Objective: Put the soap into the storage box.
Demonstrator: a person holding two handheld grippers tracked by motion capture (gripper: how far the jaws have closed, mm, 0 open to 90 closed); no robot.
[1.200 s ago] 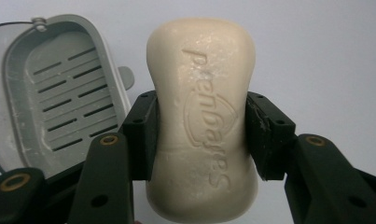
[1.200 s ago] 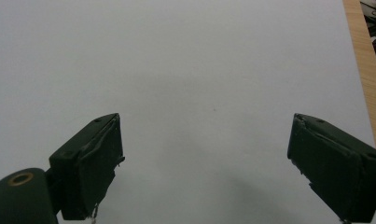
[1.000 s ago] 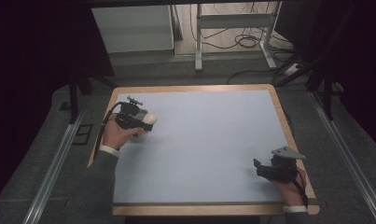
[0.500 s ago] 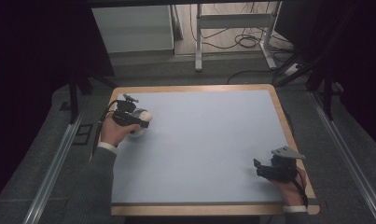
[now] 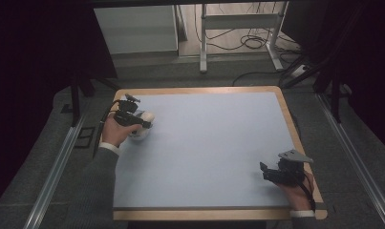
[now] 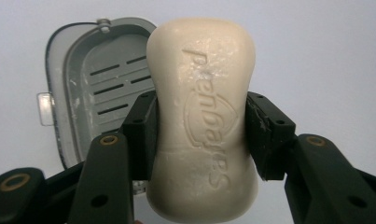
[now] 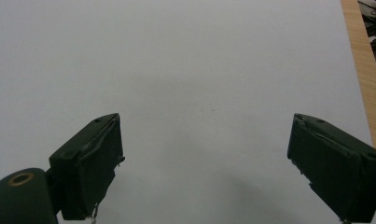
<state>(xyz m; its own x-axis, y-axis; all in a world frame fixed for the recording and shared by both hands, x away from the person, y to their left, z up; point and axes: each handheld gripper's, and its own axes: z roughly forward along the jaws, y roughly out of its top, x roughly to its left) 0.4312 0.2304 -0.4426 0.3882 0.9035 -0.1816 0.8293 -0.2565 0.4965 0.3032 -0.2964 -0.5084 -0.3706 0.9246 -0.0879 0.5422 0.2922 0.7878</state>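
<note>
My left gripper (image 6: 202,136) is shut on a cream soap bar (image 6: 202,116) with embossed lettering, its pads pressing the bar's two long sides. Just behind and below the bar lies an open grey soap case (image 6: 90,88) with a slotted insert and a clear clasp. From above, the left gripper (image 5: 135,119) holds the soap bar (image 5: 147,117) near the mat's far left, over the white soap case (image 5: 138,135). My right gripper (image 5: 271,174) rests at the front right, and in its own view the right gripper (image 7: 204,163) stands open over bare mat.
A pale blue mat (image 5: 214,143) covers the table, framed by a wooden rim (image 5: 288,119). Behind the table stand a white cabinet (image 5: 135,28) and a metal stand (image 5: 238,21) with cables on the floor. Metal rails run along both sides.
My left gripper has drifted slightly to the left with the soap bar still in it. The right gripper has stayed put.
</note>
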